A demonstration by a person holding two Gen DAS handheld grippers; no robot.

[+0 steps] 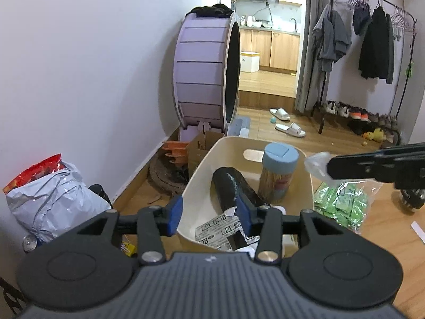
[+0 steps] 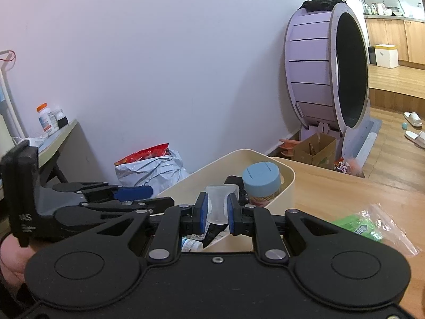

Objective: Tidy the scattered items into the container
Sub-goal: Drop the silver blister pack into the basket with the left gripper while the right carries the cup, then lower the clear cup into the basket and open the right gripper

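A cream container (image 1: 207, 159) (image 2: 288, 183) stands on the wooden table. In it are a toothpick jar with a blue lid (image 1: 279, 174) (image 2: 261, 183), a black cylinder (image 1: 233, 188) and a silver printed sachet (image 1: 217, 228). My left gripper (image 1: 209, 212) is open and empty, its jaws astride the container's near left rim. My right gripper (image 2: 216, 211) is shut on a clear soft plastic piece (image 2: 219, 204) (image 1: 316, 163), held above the container's right side. A clear bag of green packets (image 1: 342, 204) (image 2: 369, 226) lies on the table right of the container.
A grey plastic sack with a red bag (image 1: 45, 199) (image 2: 148, 164) sits on the floor by the wall. A purple cat wheel (image 1: 204, 74) (image 2: 326, 66) and a cardboard box (image 1: 199, 148) stand behind. A clothes rack (image 1: 372, 40) is at the right.
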